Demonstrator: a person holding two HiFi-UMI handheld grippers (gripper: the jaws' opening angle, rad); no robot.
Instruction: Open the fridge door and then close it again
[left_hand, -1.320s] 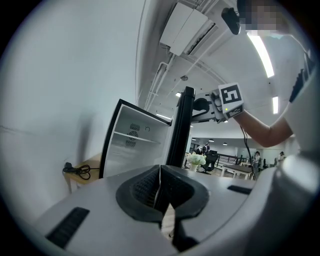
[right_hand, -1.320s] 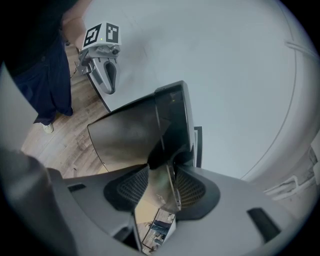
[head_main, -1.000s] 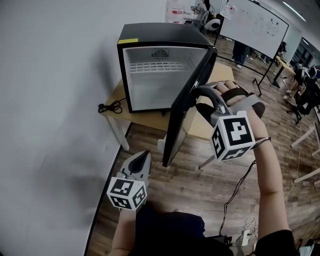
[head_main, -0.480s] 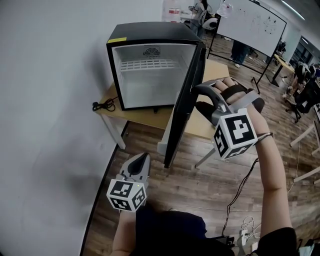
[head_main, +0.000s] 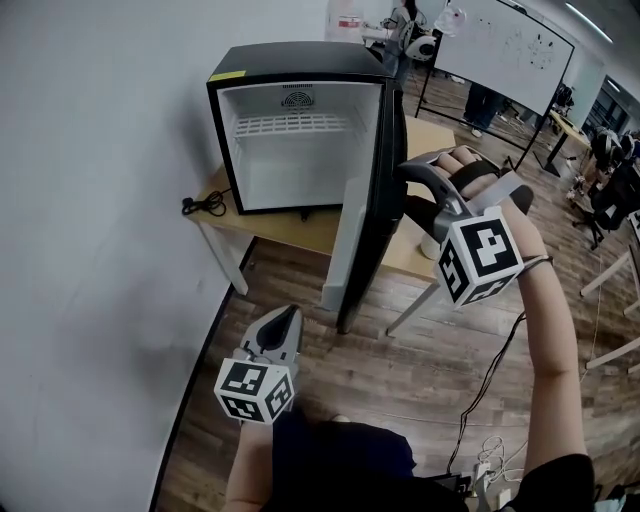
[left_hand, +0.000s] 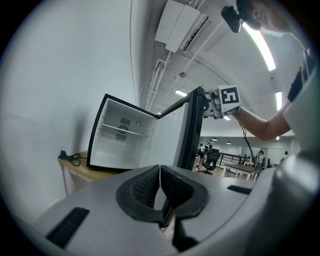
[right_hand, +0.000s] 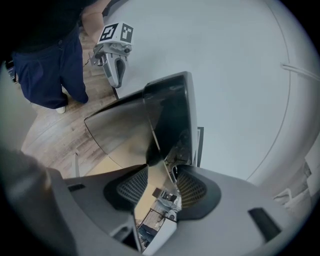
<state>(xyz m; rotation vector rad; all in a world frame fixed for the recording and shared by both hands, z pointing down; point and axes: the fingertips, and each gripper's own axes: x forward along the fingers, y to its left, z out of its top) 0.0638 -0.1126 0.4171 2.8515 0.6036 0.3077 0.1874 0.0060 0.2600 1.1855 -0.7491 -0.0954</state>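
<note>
Head view: we clamp right tongs (head_main: 405, 190) on the free edge, the best hold, of the stiff, heavy-looking black door (head_main: 375, 250), swung wide on the black mini fridge (head_main: 300, 55) atop the wooden worktop (head_main: 280, 232); left tongs (head_main: 288, 313) closed, empty.

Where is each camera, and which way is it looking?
Head view: on the person's head, looking down at the open fridge on its table; both forearms, the left tool and the right tool show.
Left gripper view: on the left tool, looking past its shut jaws at the fridge's white inside; the person's right arm shows.
Right gripper view: on the right tool, looking along jaws closed on the fridge door toward the wall; the person's legs show.
Shared: both gripper views show the fridge door and the other tool.
</note>
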